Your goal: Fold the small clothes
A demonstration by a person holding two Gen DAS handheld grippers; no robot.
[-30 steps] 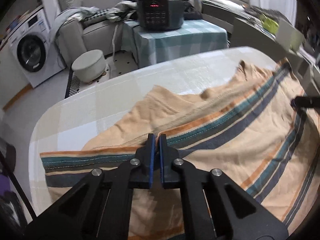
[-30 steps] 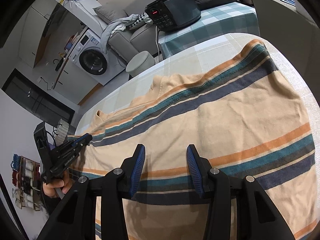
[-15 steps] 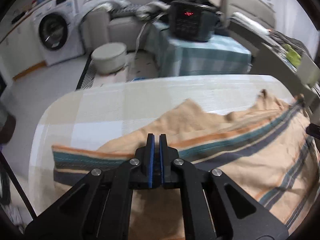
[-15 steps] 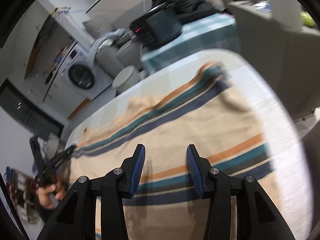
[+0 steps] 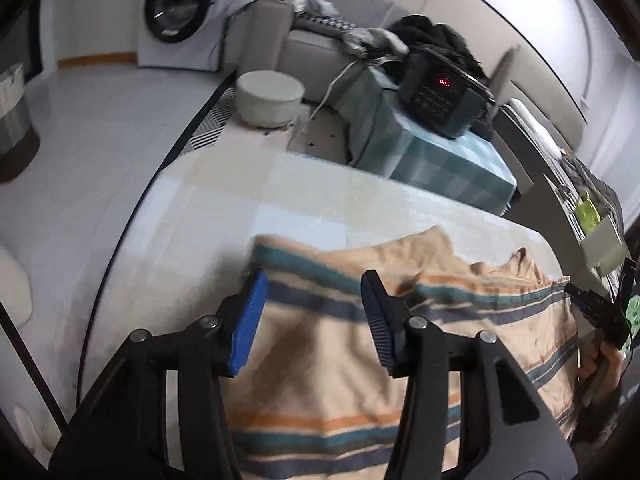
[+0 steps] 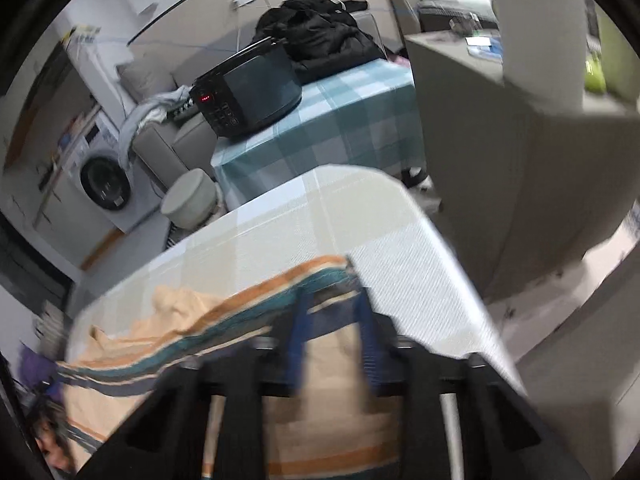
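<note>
Pale checked tablecloth-covered table (image 5: 224, 216), peach cotton garment with teal, navy and orange stripes (image 5: 332, 364) spread across it, left gripper (image 5: 314, 294) jaws opening above cloth, right gripper (image 6: 332, 316) motion-blurred, pressed together at striped edge, grip unclear.

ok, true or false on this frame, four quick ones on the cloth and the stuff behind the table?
1. The striped cloth lies on the table with the pale checked cover. True.
2. The washing machine has its door swung open. False: the round door sits shut against the front.
3. The black appliance on the side table shows a lit red display. True.
4. The round stool stands on the table next to the cloth. False: it is on the floor beyond the table's far edge, near the sofa.
</note>
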